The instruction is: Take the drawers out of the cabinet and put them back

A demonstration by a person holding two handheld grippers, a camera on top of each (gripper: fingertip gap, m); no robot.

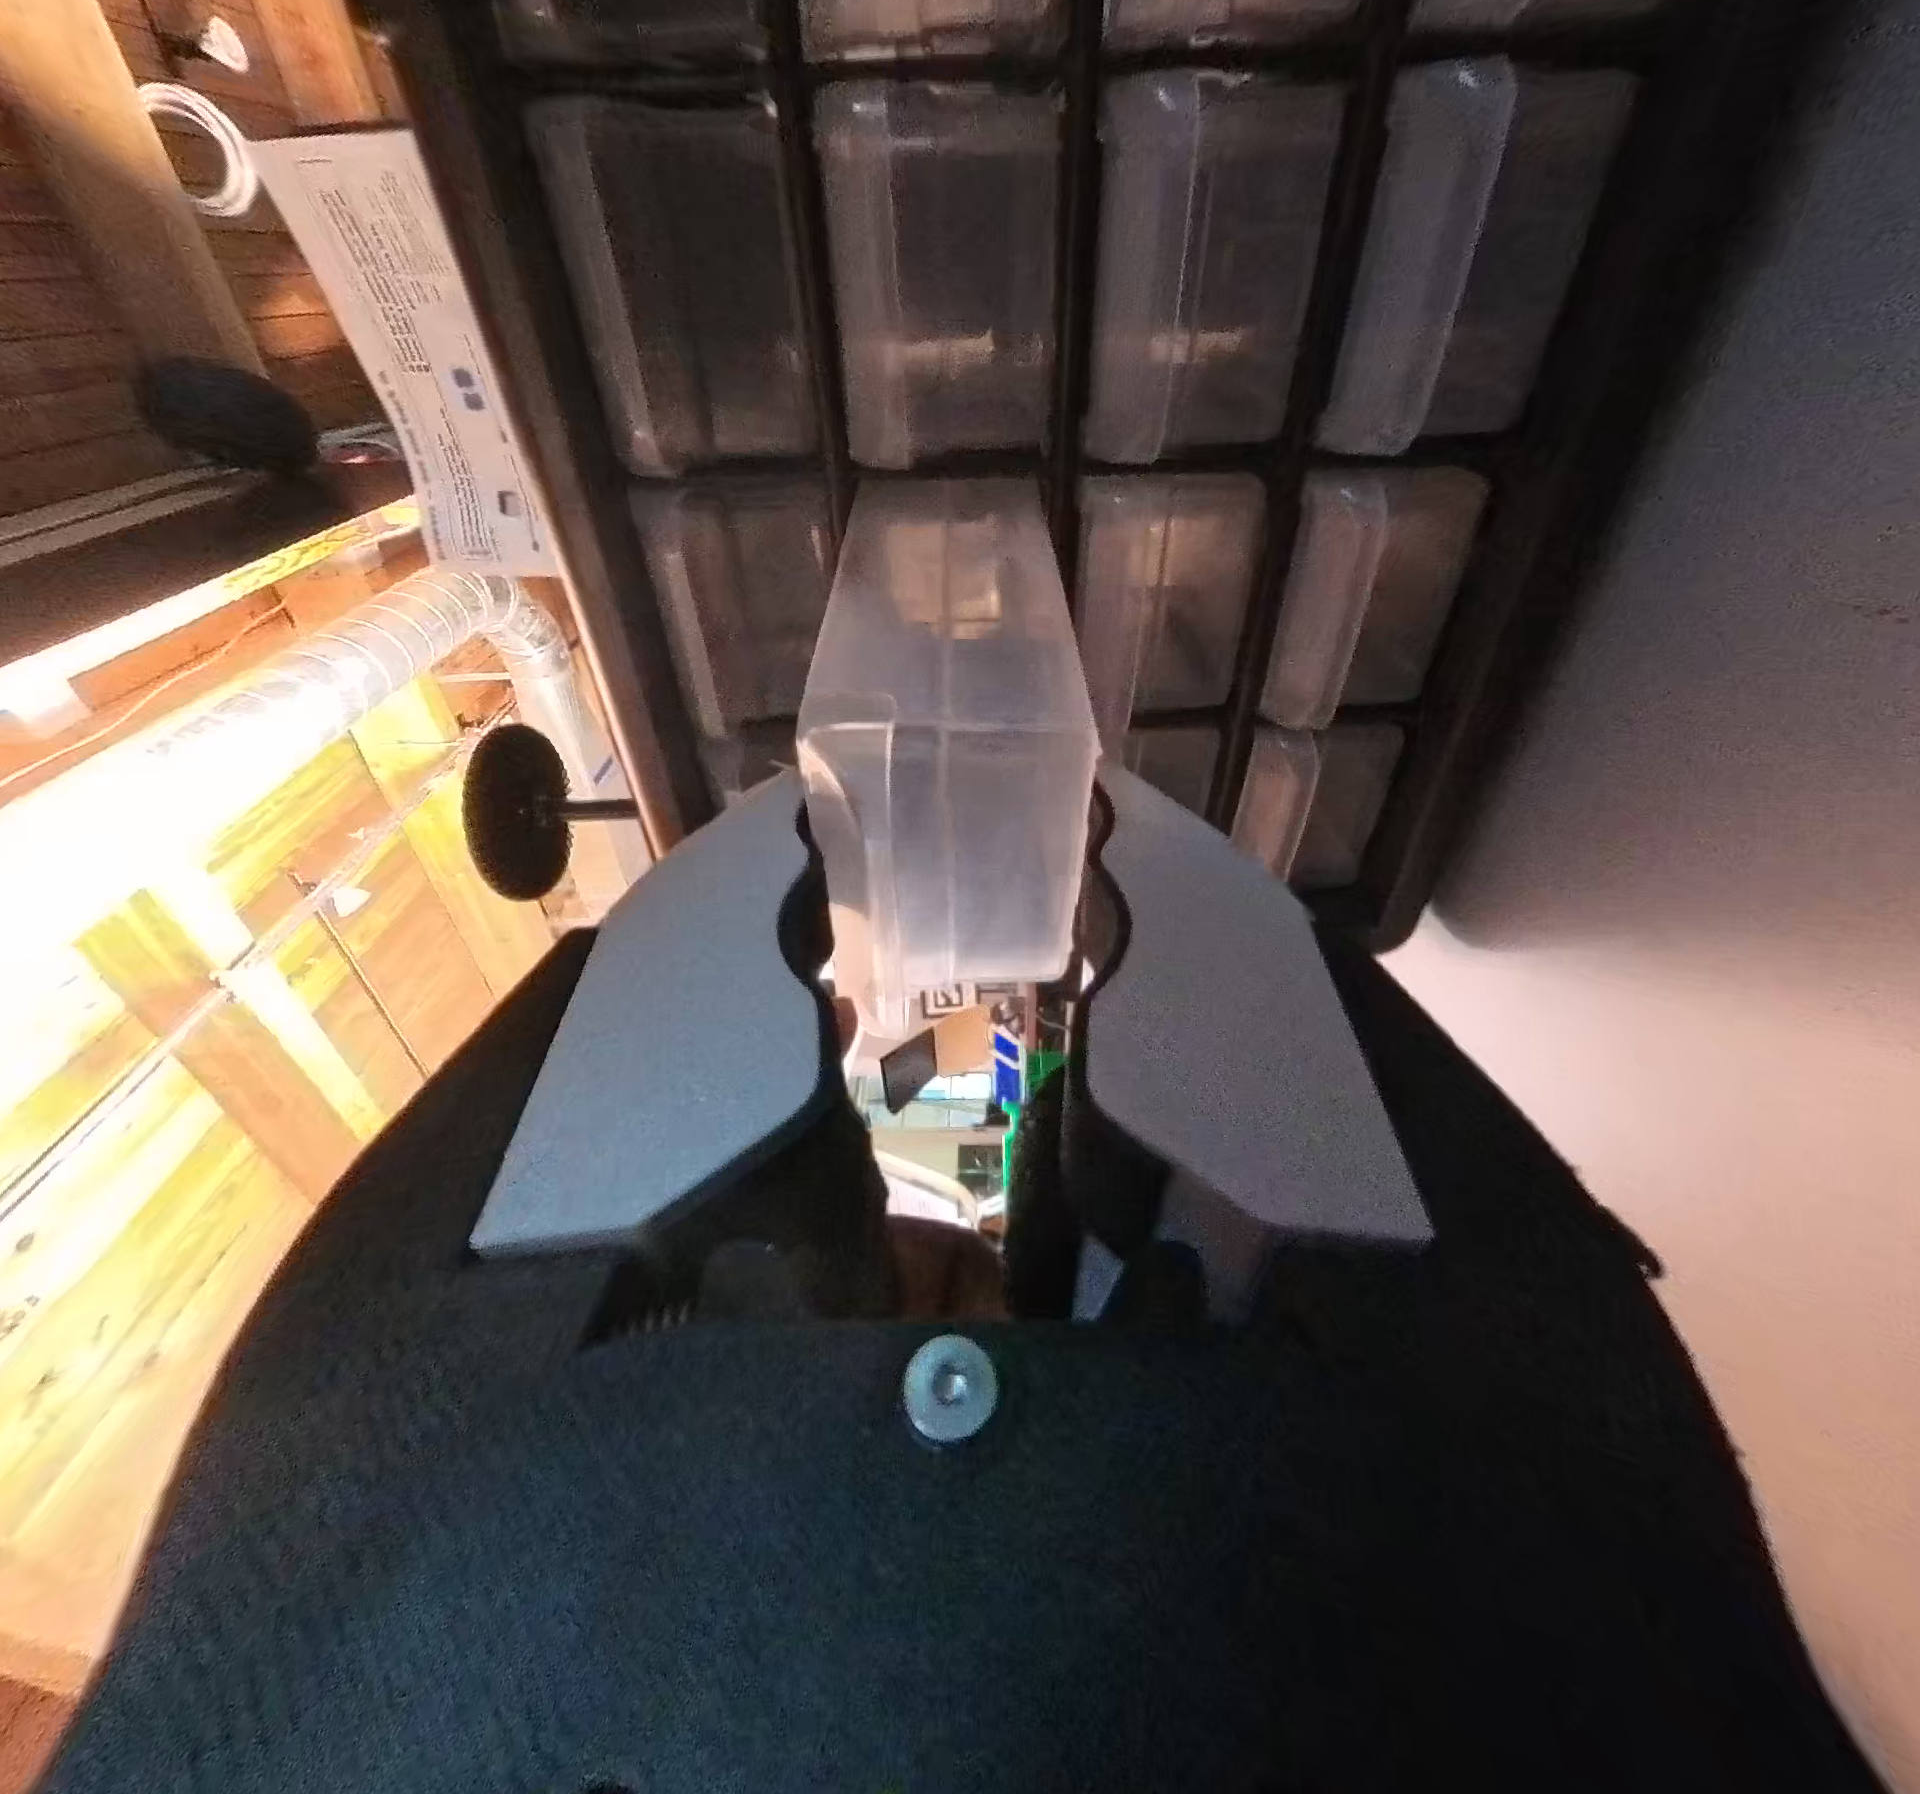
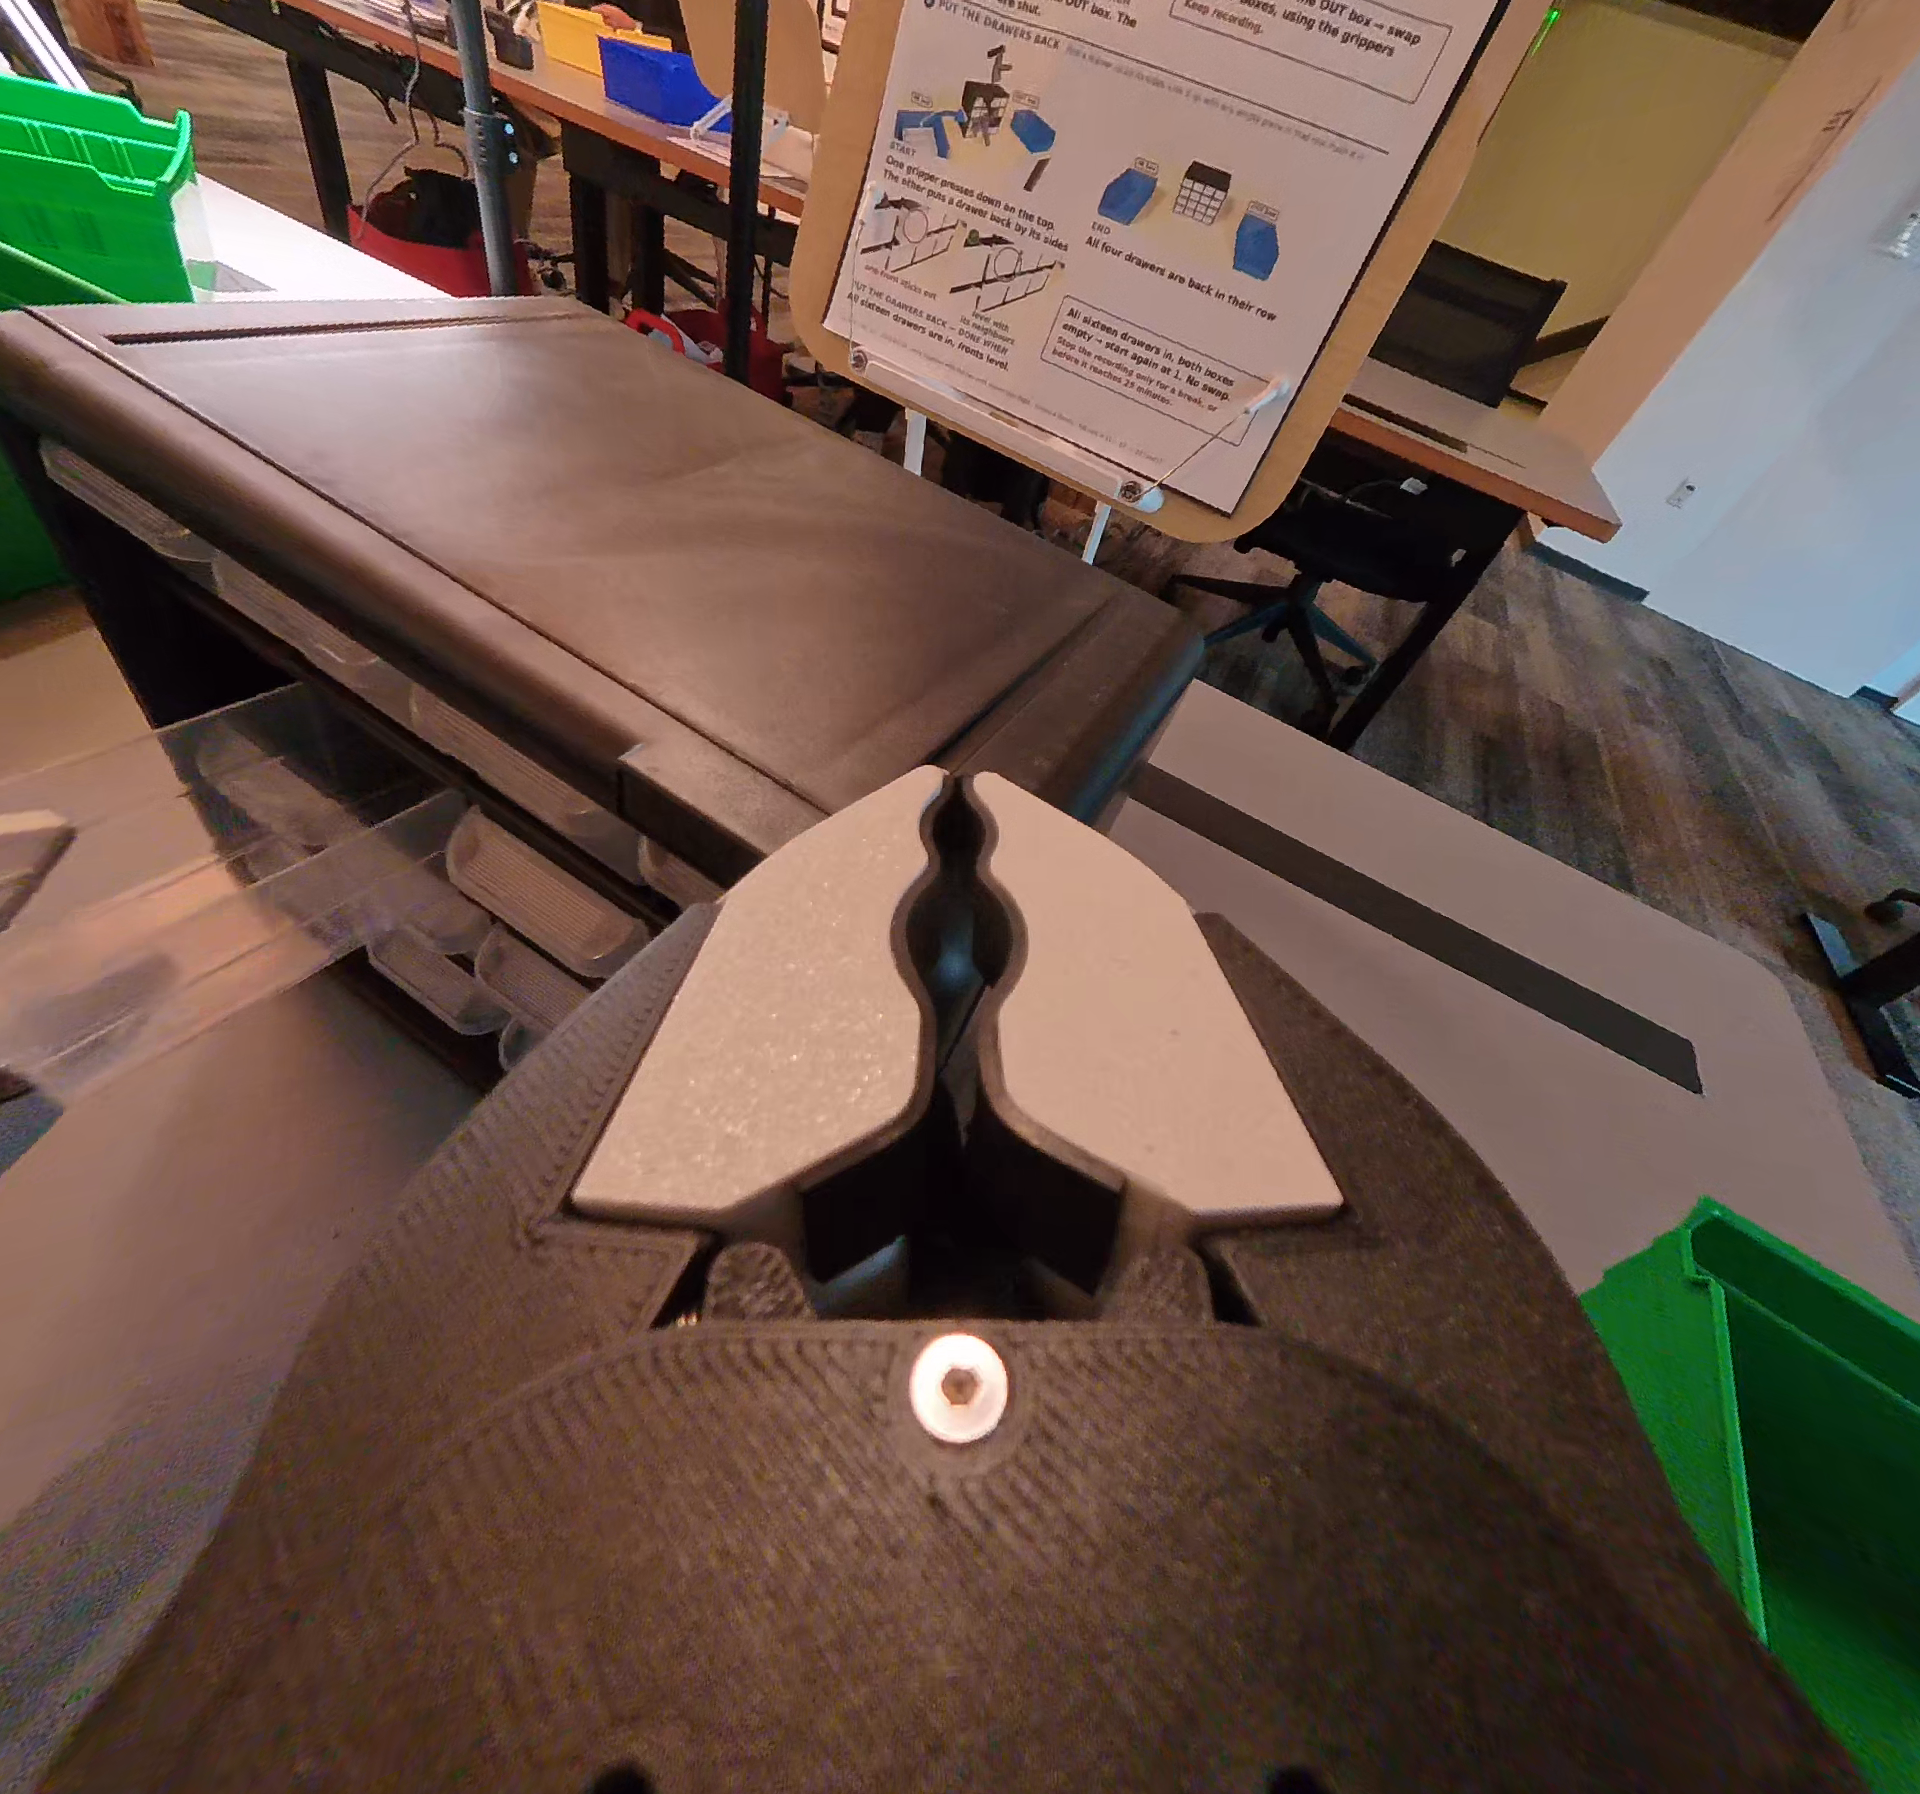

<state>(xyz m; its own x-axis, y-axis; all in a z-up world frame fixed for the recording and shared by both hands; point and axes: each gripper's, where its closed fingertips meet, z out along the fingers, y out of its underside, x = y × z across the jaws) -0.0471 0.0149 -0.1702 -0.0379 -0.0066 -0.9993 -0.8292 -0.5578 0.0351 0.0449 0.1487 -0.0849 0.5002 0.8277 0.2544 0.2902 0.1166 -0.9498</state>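
The black cabinet [image 1: 1070, 269] holds rows of clear plastic drawers. One clear drawer [image 1: 935, 643] sticks well out of its slot in the left wrist view. My left gripper [image 1: 951, 788] is shut on this drawer's front end, one finger on each side. In the right wrist view the cabinet's flat top [image 2: 623, 518] fills the middle. My right gripper [image 2: 958, 788] is shut and empty, with its tips at the top's near right corner. The pulled-out drawer [image 2: 239, 871] shows at the left, below the top edge.
A green bin [image 2: 94, 186] stands behind the cabinet at the left and another [image 2: 1787, 1432] at the near right. An instruction board [image 2: 1143, 186] stands behind the cabinet. The grey table [image 2: 1455, 965] extends to the right. A pale surface [image 1: 1714, 601] lies beside the cabinet.
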